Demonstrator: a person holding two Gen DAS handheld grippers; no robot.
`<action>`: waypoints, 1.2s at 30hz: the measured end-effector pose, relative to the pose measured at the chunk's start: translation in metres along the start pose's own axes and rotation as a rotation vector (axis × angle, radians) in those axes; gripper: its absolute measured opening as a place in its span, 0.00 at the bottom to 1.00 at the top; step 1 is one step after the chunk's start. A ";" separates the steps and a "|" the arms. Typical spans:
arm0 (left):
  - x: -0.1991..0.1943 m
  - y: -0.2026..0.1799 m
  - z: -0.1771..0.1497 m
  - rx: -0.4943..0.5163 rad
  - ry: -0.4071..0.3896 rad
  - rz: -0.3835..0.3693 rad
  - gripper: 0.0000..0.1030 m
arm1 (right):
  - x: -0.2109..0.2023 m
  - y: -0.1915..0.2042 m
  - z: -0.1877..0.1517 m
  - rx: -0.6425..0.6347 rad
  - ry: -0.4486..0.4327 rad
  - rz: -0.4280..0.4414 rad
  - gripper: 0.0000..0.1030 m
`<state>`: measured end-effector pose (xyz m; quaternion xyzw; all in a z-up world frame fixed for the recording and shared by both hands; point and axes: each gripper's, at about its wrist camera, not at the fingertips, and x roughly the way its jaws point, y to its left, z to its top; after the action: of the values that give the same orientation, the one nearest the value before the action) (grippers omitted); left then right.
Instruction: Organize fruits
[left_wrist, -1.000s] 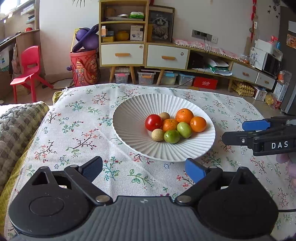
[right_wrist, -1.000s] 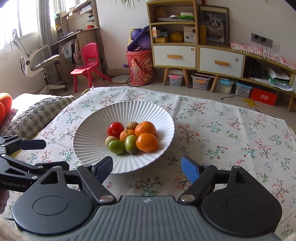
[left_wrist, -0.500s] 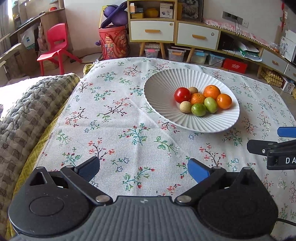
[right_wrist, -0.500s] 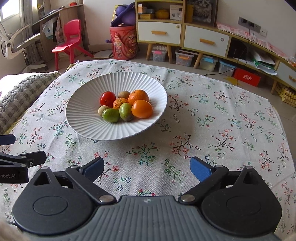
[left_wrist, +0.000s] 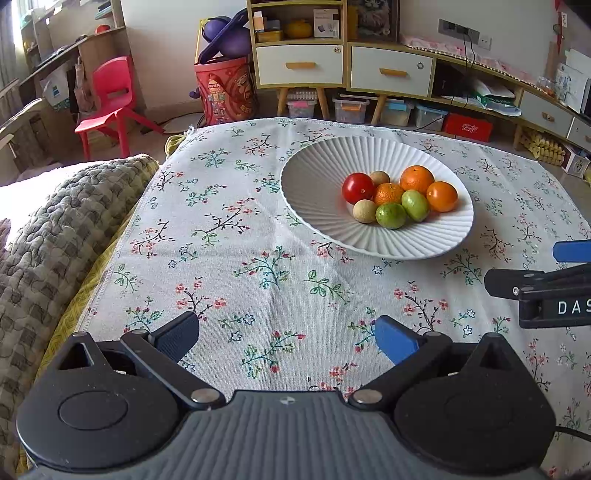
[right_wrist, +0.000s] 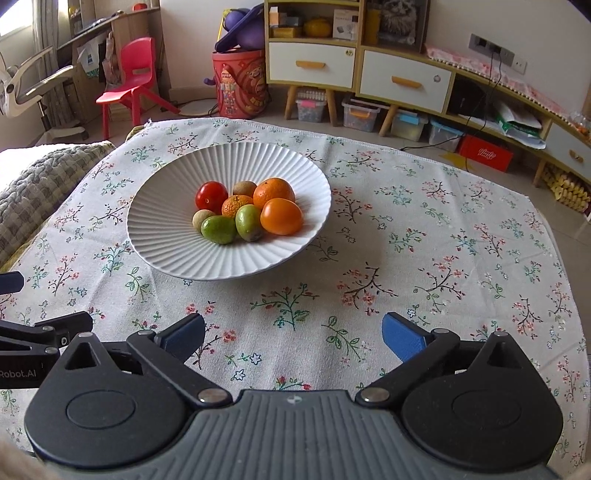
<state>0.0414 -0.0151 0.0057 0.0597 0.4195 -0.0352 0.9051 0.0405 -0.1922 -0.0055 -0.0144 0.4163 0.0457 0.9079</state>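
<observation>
A white ribbed bowl (left_wrist: 325, 177) (right_wrist: 166, 206) sits on the floral tablecloth and holds several fruits: a red tomato (left_wrist: 357, 187) (right_wrist: 211, 195), oranges (left_wrist: 416, 179) (right_wrist: 280, 216), green fruits (left_wrist: 390, 215) (right_wrist: 218, 229) and small tan ones. My left gripper (left_wrist: 286, 336) hovers open over bare cloth, short of the bowl and to its left. My right gripper (right_wrist: 293, 336) is also open and empty, over the cloth in front of the bowl. Each gripper shows at the edge of the other's view.
A grey knitted blanket (left_wrist: 48, 236) lies off the table's left edge. Beyond the table stand a red chair (left_wrist: 110, 96), a red bucket (left_wrist: 225, 88) and a low cabinet with drawers (left_wrist: 347, 68). Storage boxes (right_wrist: 360, 112) sit on the floor under it.
Both views have tilted downward and pulled back from the bowl, showing more cloth in front. The right gripper's fingers have spread wider apart. The fruits have not moved.
</observation>
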 end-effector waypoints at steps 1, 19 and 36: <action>0.000 0.000 0.000 0.001 -0.001 0.000 0.89 | 0.000 0.000 0.000 0.000 -0.001 0.000 0.99; 0.000 -0.001 0.000 0.003 0.000 -0.001 0.89 | 0.002 0.000 0.000 -0.001 -0.001 -0.005 0.99; 0.000 -0.002 0.000 0.004 -0.002 -0.001 0.89 | 0.001 -0.001 0.001 -0.003 -0.001 -0.007 0.99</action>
<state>0.0413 -0.0169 0.0061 0.0612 0.4185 -0.0367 0.9054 0.0419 -0.1929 -0.0053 -0.0171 0.4158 0.0433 0.9083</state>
